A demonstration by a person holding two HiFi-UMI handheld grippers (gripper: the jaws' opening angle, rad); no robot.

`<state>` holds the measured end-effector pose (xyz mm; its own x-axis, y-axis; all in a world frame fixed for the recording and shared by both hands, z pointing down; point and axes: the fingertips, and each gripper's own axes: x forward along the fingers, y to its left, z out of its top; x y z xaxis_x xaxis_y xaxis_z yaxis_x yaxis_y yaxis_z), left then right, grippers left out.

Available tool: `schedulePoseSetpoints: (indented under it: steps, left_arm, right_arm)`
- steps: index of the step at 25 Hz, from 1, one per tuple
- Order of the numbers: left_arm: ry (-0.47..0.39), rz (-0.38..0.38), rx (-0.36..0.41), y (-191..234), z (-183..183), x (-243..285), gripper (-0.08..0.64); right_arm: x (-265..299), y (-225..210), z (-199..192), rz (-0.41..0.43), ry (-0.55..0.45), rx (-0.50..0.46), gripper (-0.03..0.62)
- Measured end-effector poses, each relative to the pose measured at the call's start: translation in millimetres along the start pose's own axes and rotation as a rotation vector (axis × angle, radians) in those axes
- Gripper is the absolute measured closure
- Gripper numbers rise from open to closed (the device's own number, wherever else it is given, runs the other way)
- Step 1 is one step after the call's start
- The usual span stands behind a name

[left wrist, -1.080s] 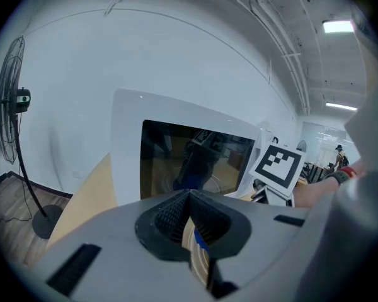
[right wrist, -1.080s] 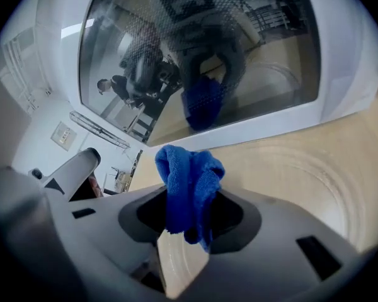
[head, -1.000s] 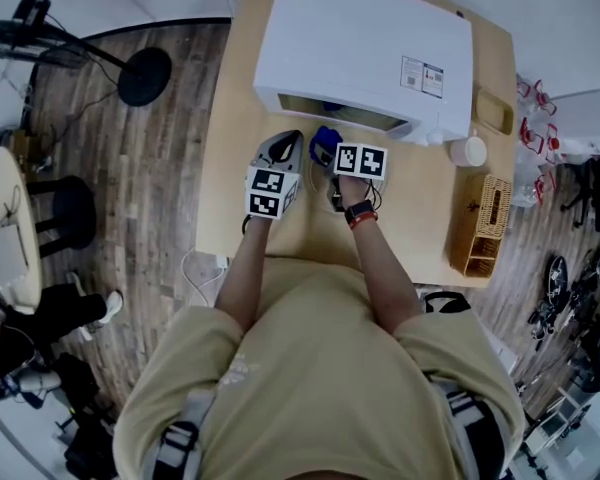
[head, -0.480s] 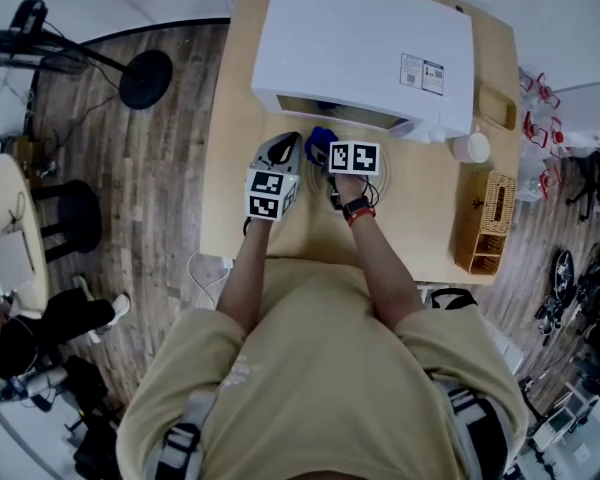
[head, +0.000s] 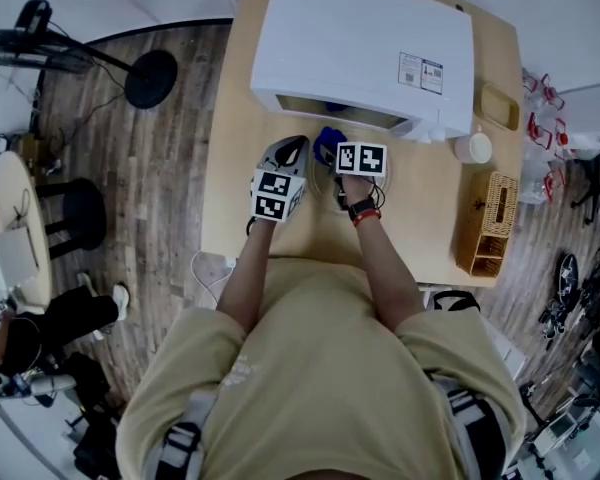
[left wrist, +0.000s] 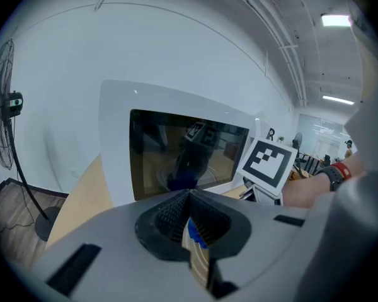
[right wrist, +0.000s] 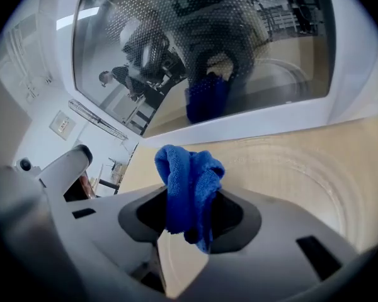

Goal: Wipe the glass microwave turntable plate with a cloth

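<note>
The glass turntable plate (right wrist: 302, 168) lies on the table (head: 420, 208) just in front of the microwave (head: 360, 48), out of the oven and under both tools. Its ridged rim runs between the jaws of our left gripper (left wrist: 190, 222), which look clamped onto that edge, so we judge this hand is steadying the plate. Our right gripper (right wrist: 190, 219) is closed on a bunched blue cloth (right wrist: 189, 187); the wad sticks up past the jaw tips and hangs just above the near part of the glass. We cannot tell whether it touches the surface.

We judge the wiping step is in hand, with the plate pinned and the cloth over it. How much of the glass is already clean we cannot say. The next move calls for pressing the cloth flat and sweeping it round the rings while the left grip holds firm, so the plate does not slide or spin on the wood.

The microwave door appears shut; its dark window shows only reflections, so what lies inside is hidden. On the right side of the table stand a wicker basket (head: 485, 223), a white cup (head: 470, 149) and a small tray (head: 493, 110); we cannot make out their contents.
</note>
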<state>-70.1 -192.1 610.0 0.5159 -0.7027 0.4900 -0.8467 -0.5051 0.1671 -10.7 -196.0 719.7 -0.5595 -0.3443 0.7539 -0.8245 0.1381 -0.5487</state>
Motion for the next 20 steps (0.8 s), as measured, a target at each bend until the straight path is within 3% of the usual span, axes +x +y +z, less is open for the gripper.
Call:
schedulePoseSetpoints:
  steps: [20]
  left_arm:
    - [0.001,-0.1,-0.001,-59,6,22,0.548]
  right_arm:
    - [-44,-62,2,-0.091,-0.069,0.031,0.422]
